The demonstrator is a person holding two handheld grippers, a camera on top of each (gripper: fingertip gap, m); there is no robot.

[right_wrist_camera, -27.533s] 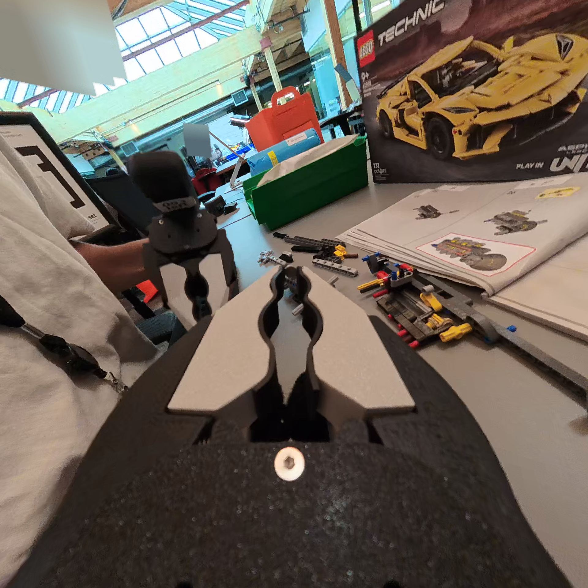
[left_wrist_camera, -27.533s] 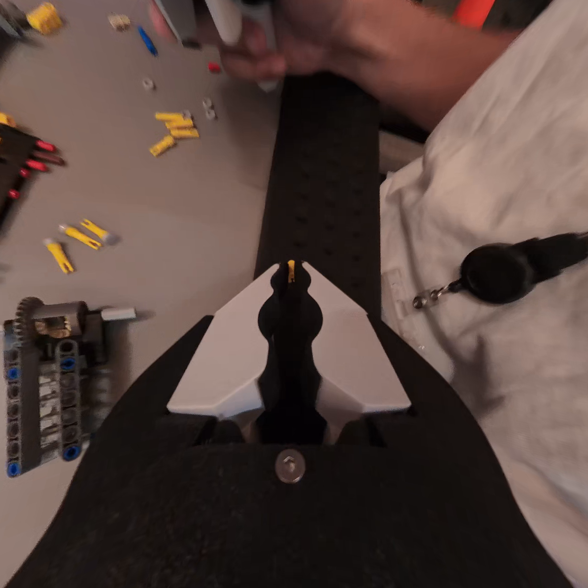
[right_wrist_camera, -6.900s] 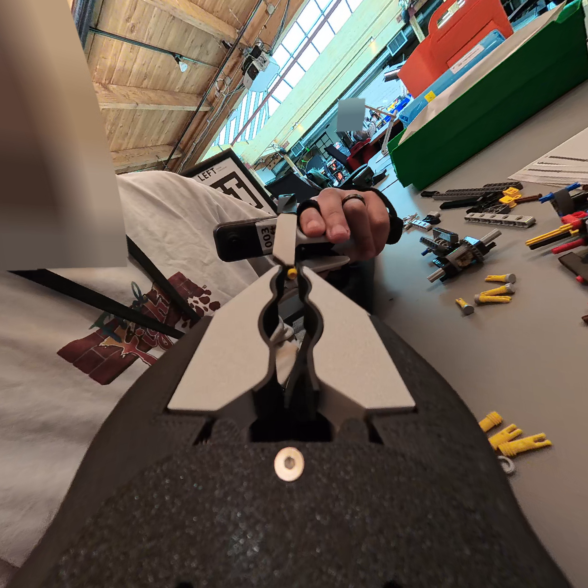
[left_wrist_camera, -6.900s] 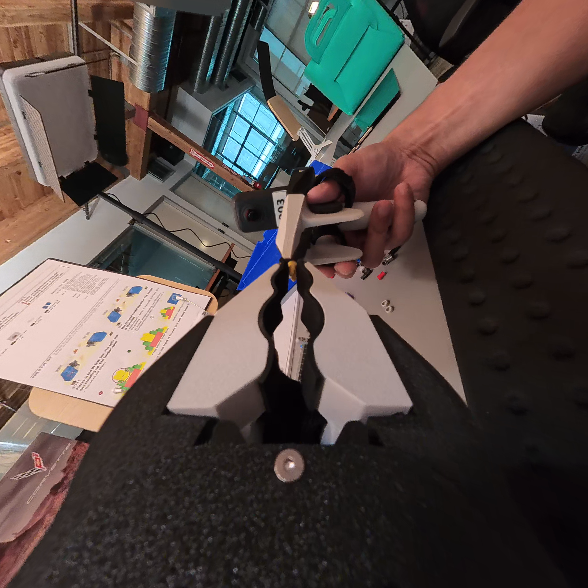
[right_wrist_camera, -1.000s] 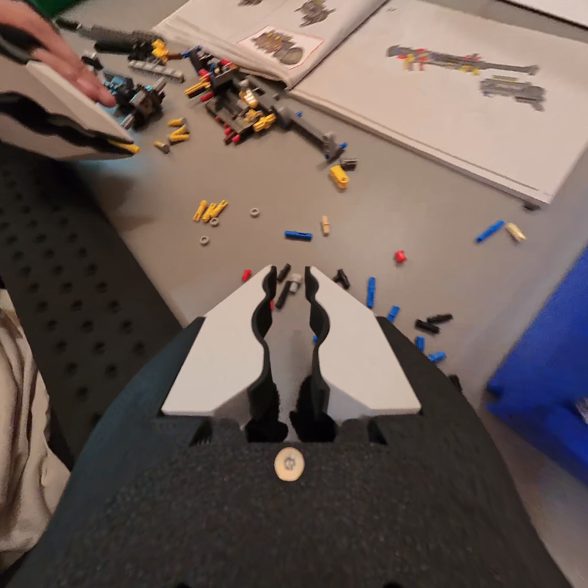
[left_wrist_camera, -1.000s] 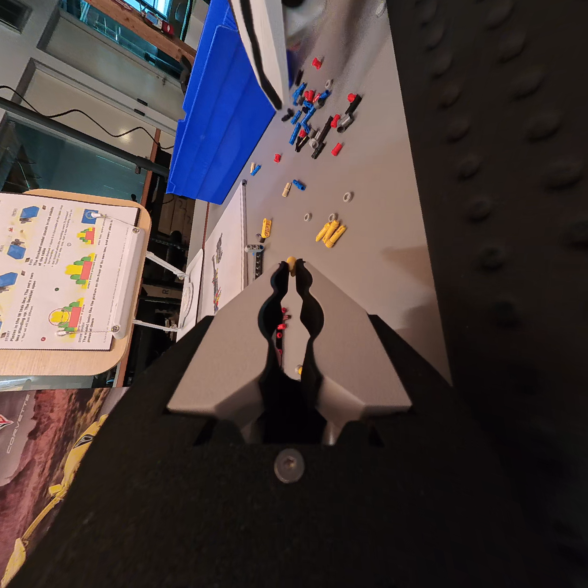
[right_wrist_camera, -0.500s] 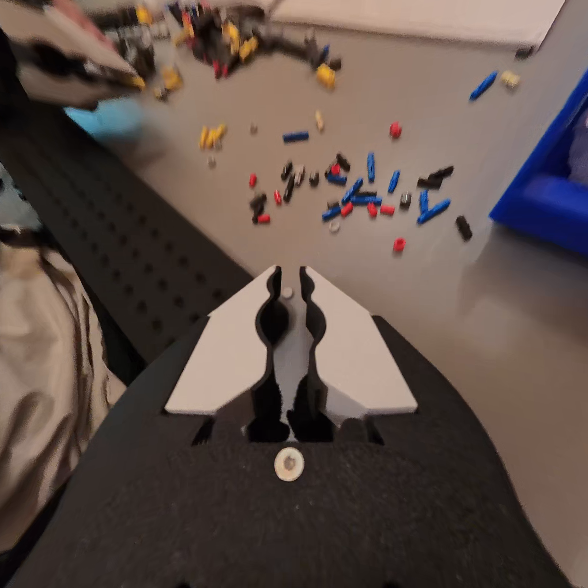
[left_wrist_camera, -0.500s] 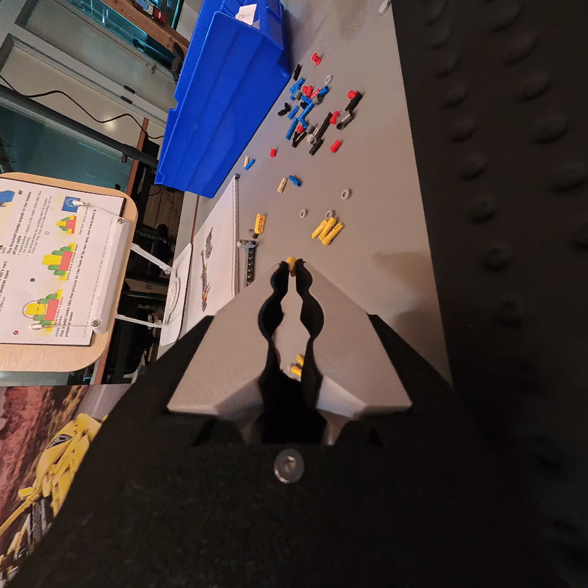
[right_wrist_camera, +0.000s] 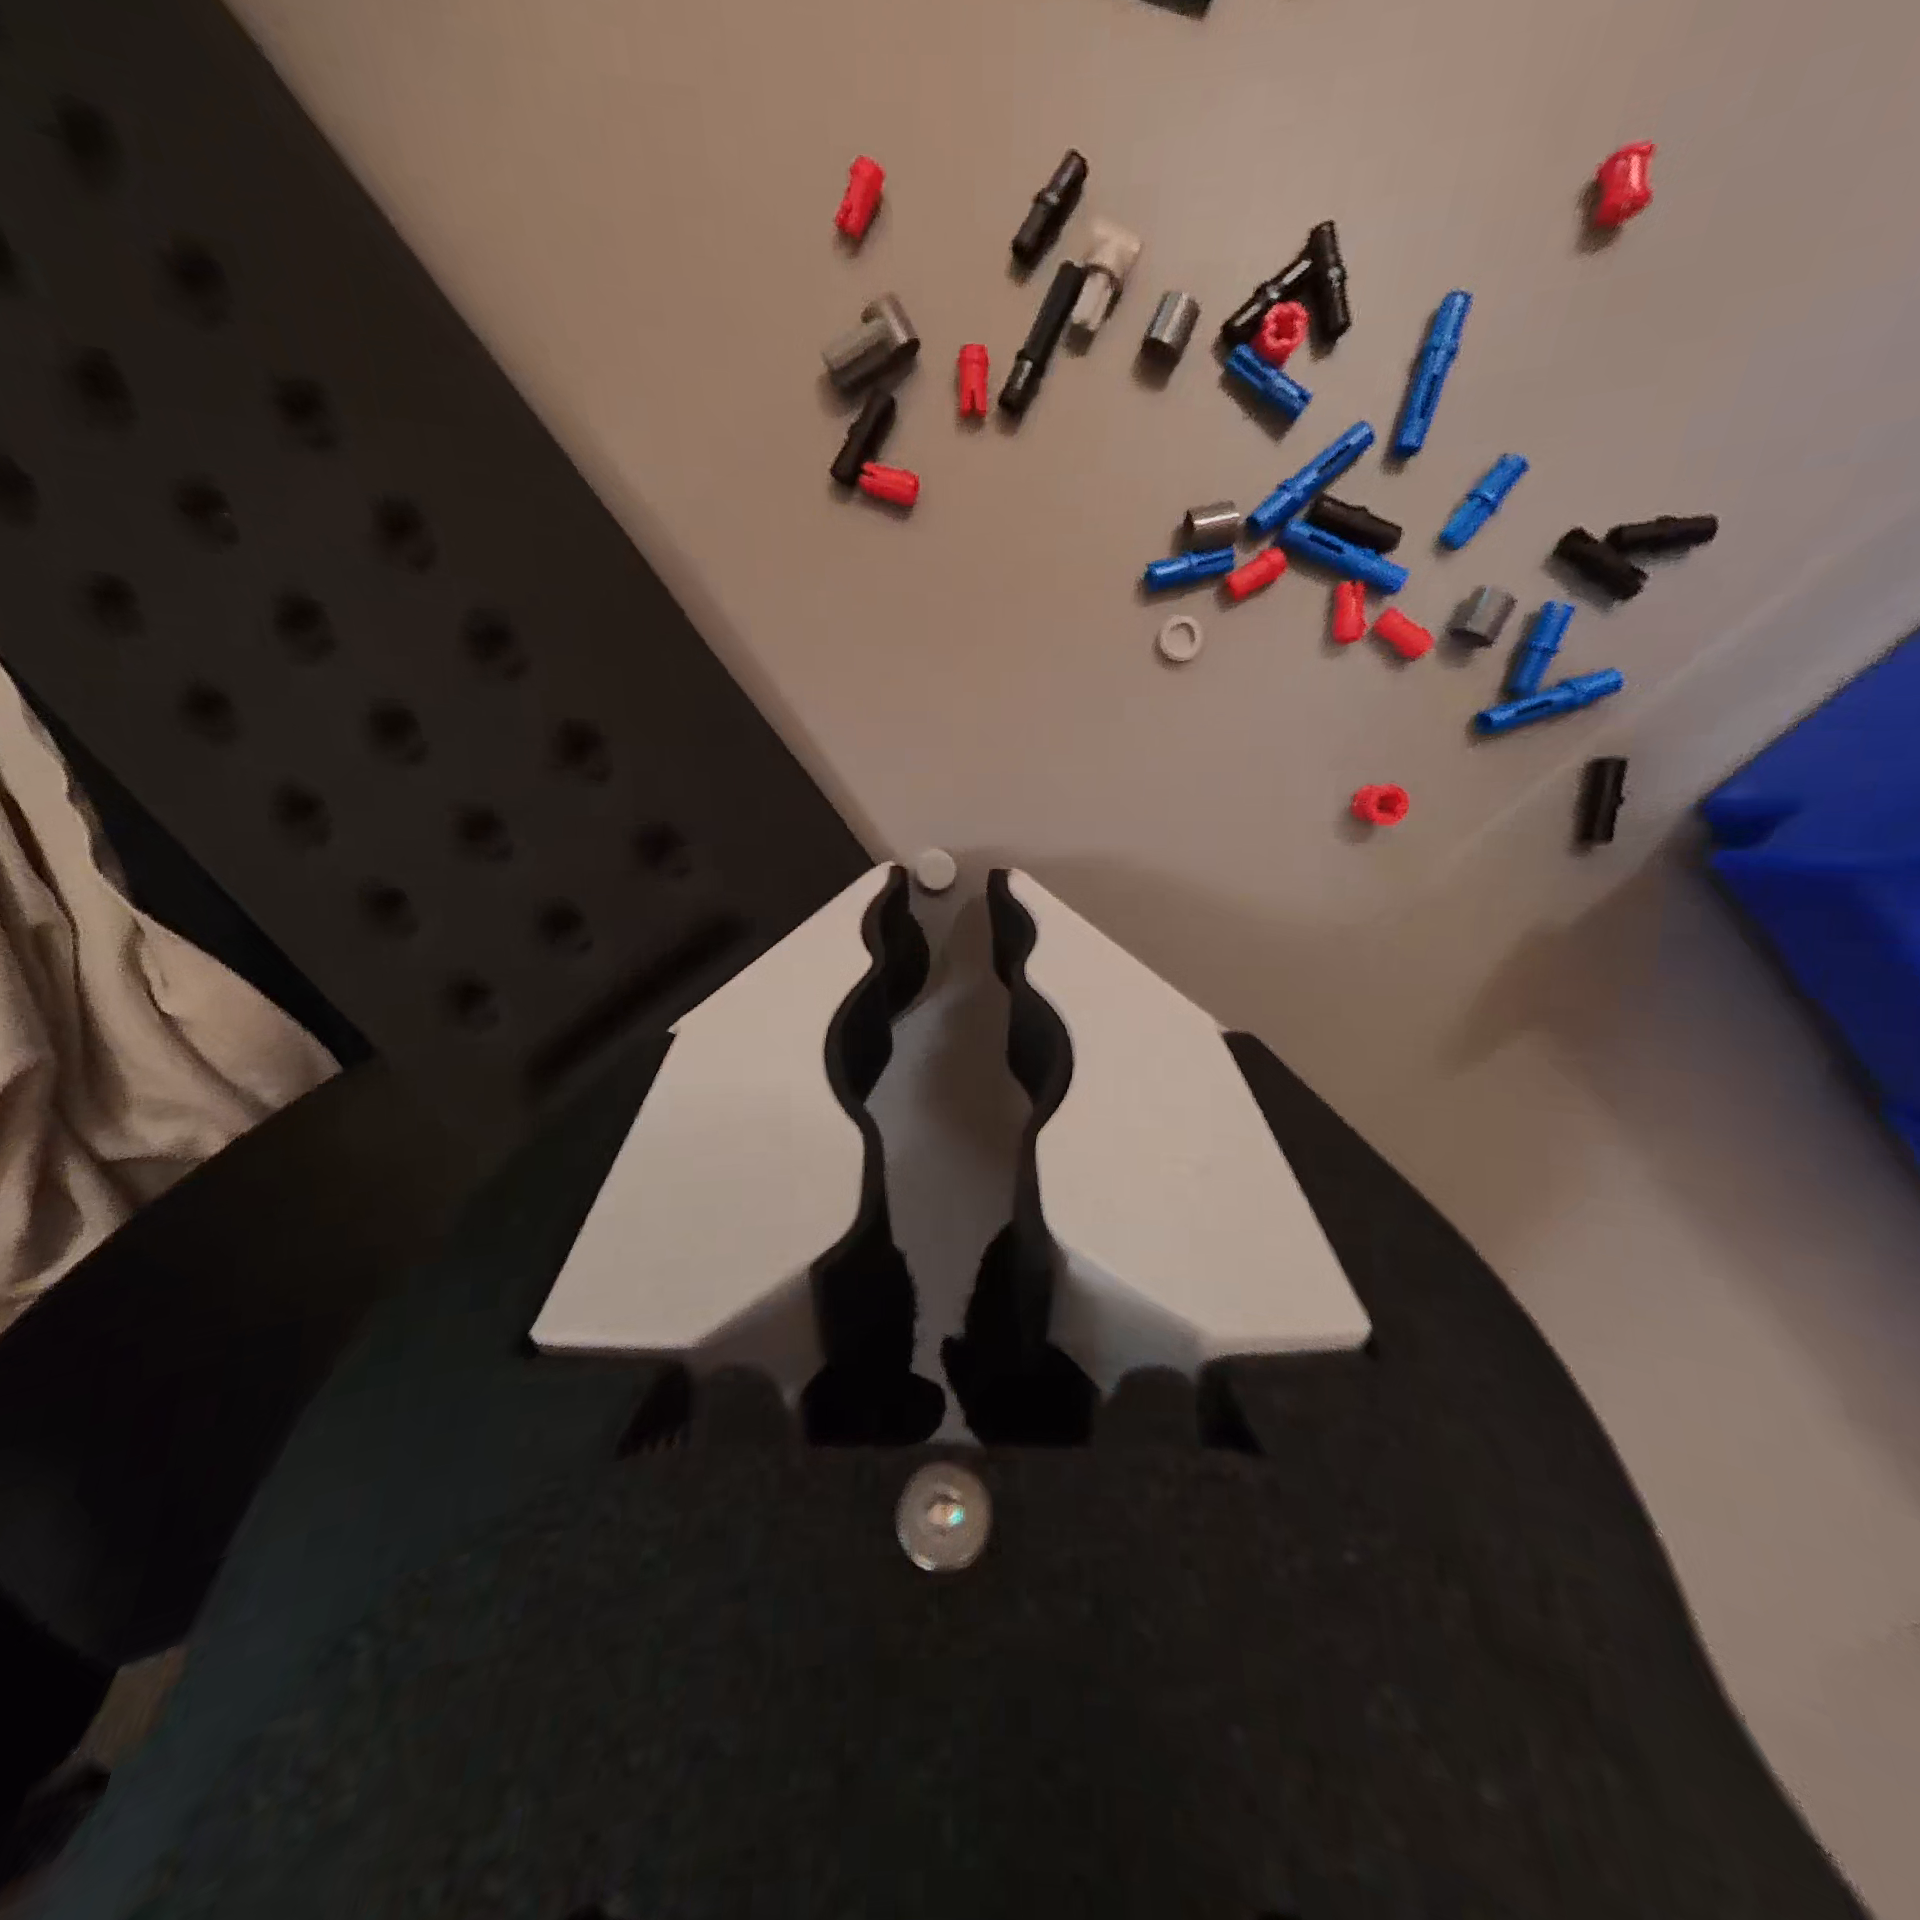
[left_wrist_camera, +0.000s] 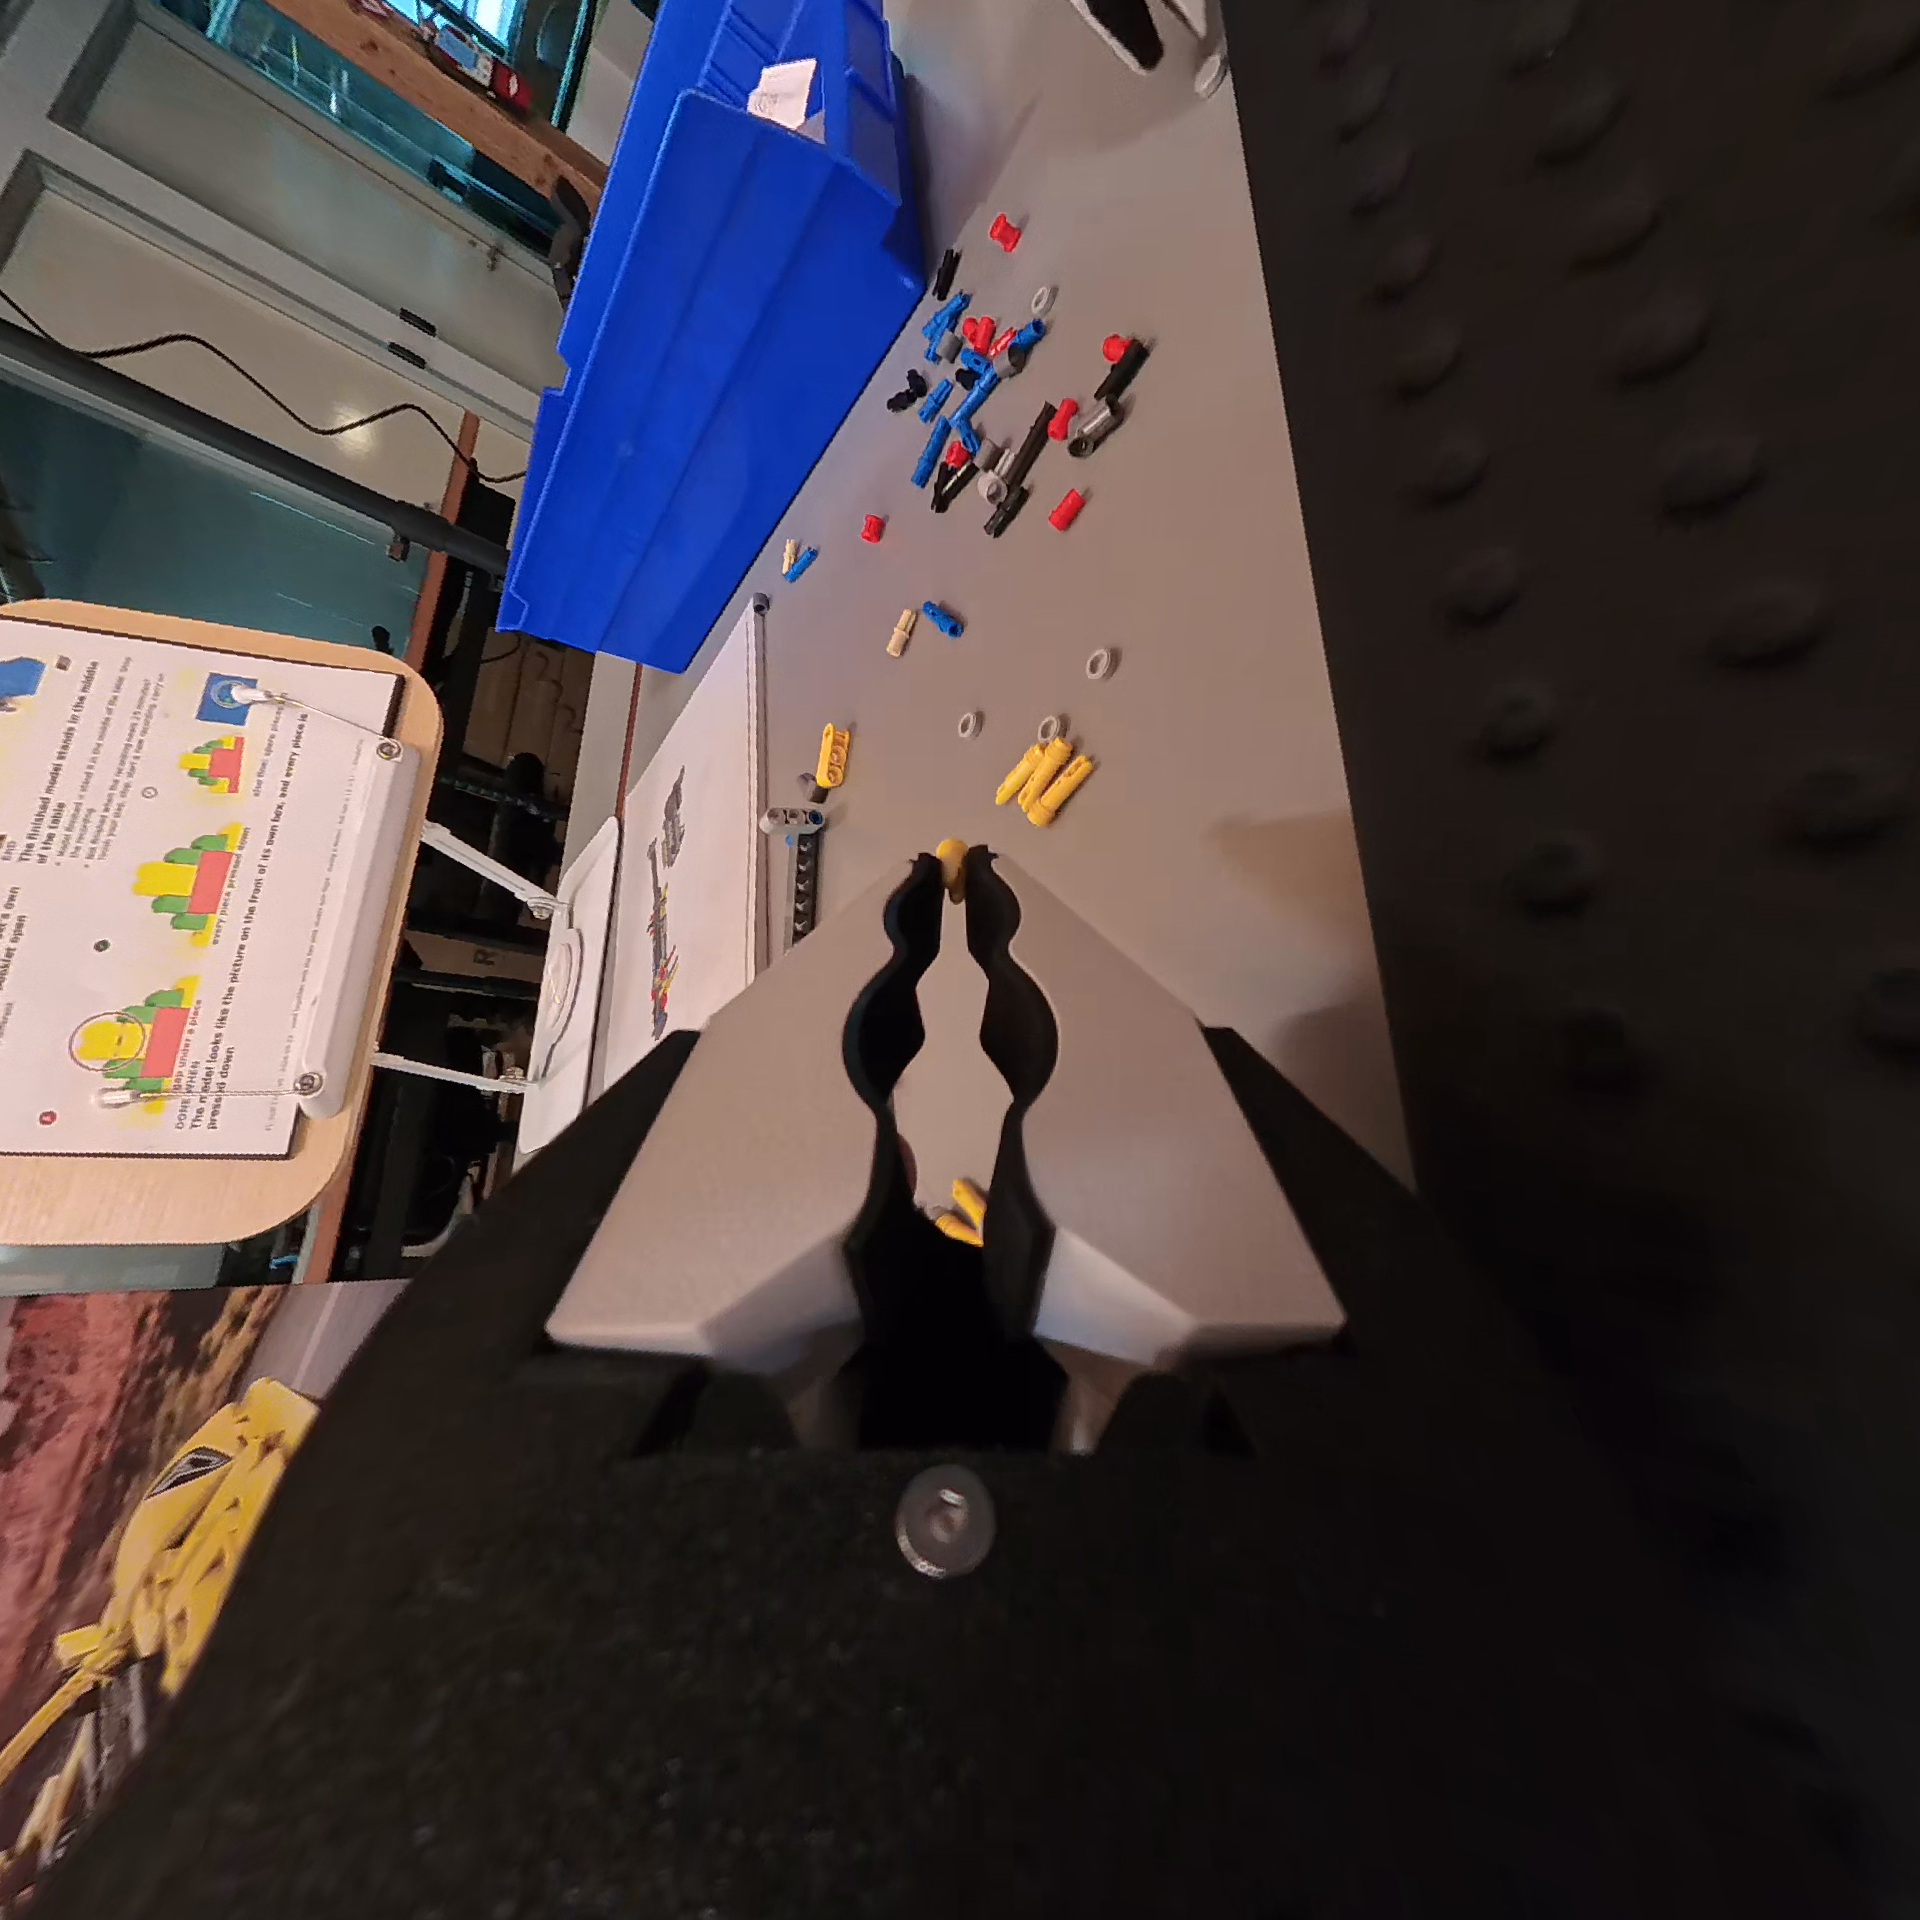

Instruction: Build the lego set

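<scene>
Fingers [left_wrist_camera: 914, 883] of left gripper [left_wrist_camera: 951, 860] pinch yellow pin [left_wrist_camera: 950, 854]

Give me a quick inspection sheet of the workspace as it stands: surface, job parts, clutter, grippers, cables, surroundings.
Surface: grey table; black perforated mat along one edge.
Job's things: yellow pin in left gripper; small grey piece at right gripper; loose red, blue, black pins; yellow pin cluster.
Clutter: instruction booklet.
Grippers: left shut on the pin; right slightly open, grip on the grey piece unclear.
Cables: black cable behind the table.
Surroundings: blue bin, instruction board.
</scene>
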